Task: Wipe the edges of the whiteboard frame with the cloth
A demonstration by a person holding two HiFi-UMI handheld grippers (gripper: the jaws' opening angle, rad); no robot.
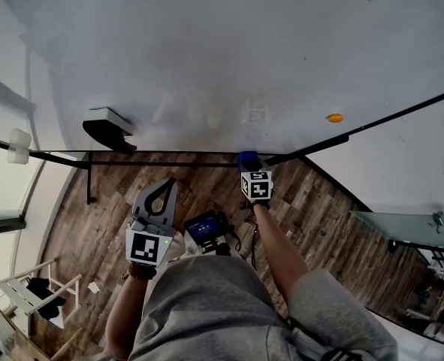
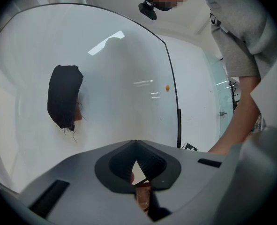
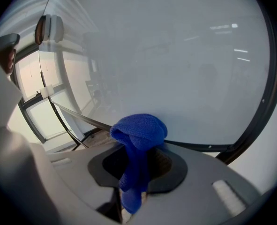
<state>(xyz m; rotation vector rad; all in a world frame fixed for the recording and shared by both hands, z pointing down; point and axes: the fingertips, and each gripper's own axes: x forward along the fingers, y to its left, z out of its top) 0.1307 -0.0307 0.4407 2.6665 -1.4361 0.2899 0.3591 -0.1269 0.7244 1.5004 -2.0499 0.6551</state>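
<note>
The whiteboard (image 1: 229, 59) fills the upper head view, its black frame edge (image 1: 161, 155) running along the bottom. My right gripper (image 1: 249, 165) is shut on a blue cloth (image 1: 247, 159), which presses against that lower edge near the corner. In the right gripper view the cloth (image 3: 139, 134) bunches out of the jaws of the right gripper (image 3: 140, 146), right at the frame edge (image 3: 199, 146). My left gripper (image 1: 164, 186) hangs lower, away from the board, and is shut on nothing. In its own view the left gripper (image 2: 136, 143) points at the board.
A black eraser (image 1: 107, 131) sticks to the board at the left, also the eraser (image 2: 63, 102) in the left gripper view. An orange magnet (image 1: 334, 117) sits at the right. A white chair (image 1: 34, 292) stands on the wooden floor (image 1: 334, 209); a glass table (image 1: 409, 228) is at the right.
</note>
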